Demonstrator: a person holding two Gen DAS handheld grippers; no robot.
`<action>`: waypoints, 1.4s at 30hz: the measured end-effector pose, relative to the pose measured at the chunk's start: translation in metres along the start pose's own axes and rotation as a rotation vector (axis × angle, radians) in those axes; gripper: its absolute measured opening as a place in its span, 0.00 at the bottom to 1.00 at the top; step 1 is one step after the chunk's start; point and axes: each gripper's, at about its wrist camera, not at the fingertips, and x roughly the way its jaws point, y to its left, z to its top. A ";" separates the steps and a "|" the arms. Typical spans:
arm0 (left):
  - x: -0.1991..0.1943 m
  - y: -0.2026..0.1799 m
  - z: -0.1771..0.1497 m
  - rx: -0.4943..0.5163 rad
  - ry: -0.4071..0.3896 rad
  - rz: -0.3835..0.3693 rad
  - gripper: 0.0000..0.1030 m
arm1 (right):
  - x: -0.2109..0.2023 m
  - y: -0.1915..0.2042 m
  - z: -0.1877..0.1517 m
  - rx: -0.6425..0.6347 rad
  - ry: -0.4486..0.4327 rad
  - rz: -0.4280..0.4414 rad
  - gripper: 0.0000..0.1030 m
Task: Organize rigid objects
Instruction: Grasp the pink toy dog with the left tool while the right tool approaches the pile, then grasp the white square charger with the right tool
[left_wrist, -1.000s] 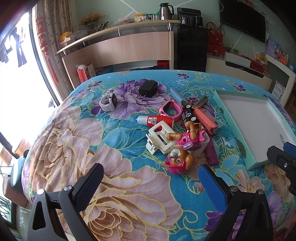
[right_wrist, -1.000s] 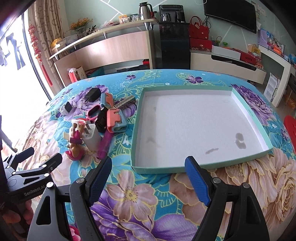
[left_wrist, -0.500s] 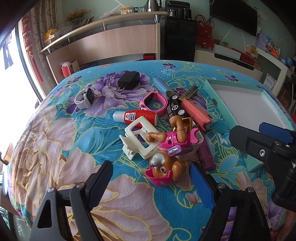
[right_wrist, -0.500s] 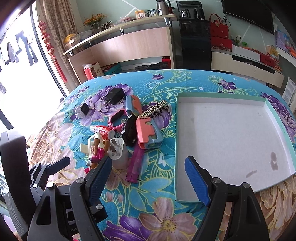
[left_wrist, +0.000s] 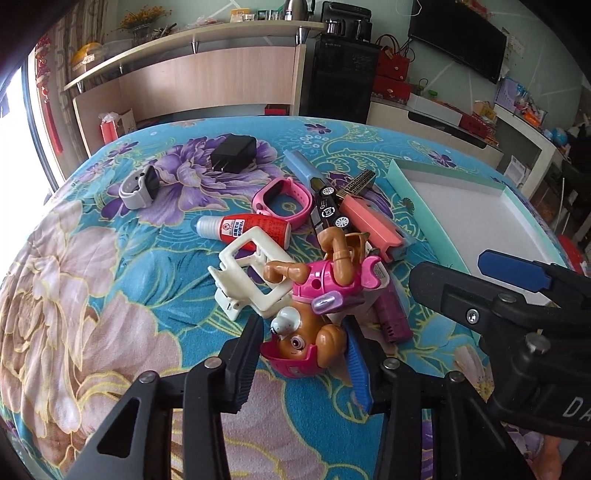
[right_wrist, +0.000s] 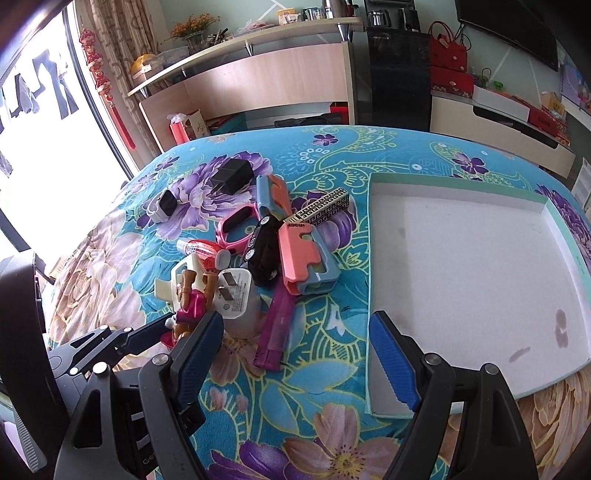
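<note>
Two watches: grey one (left_wrist: 138, 186) at 10 o'clock on floral cloth (left_wrist: 110, 295), pink one (left_wrist: 282, 199) further right. One black charger (left_wrist: 233, 152) at 12. One red glue bottle (left_wrist: 245, 229), one white frame (left_wrist: 251, 277).

Left gripper (left_wrist: 301, 360) jaws just been closing; dog toy (left_wrist: 314, 314) head between pads, contact unclear.

Right gripper (right_wrist: 295, 362) jaws wide apart, nothing between.

One empty tray (right_wrist: 373, 332) at 3.

Right view alone shows white plug (right_wrist: 236, 291), purple comb (right_wrist: 277, 332).
</note>
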 end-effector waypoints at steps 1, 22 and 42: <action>-0.001 0.001 0.000 -0.003 -0.003 -0.004 0.45 | 0.001 0.001 0.000 -0.003 0.000 0.000 0.79; -0.037 0.040 0.004 -0.109 -0.107 -0.009 0.44 | 0.003 0.014 0.009 -0.038 -0.023 0.029 0.79; -0.037 0.088 -0.002 -0.223 -0.119 0.058 0.44 | 0.039 0.045 0.009 -0.120 0.039 0.049 0.34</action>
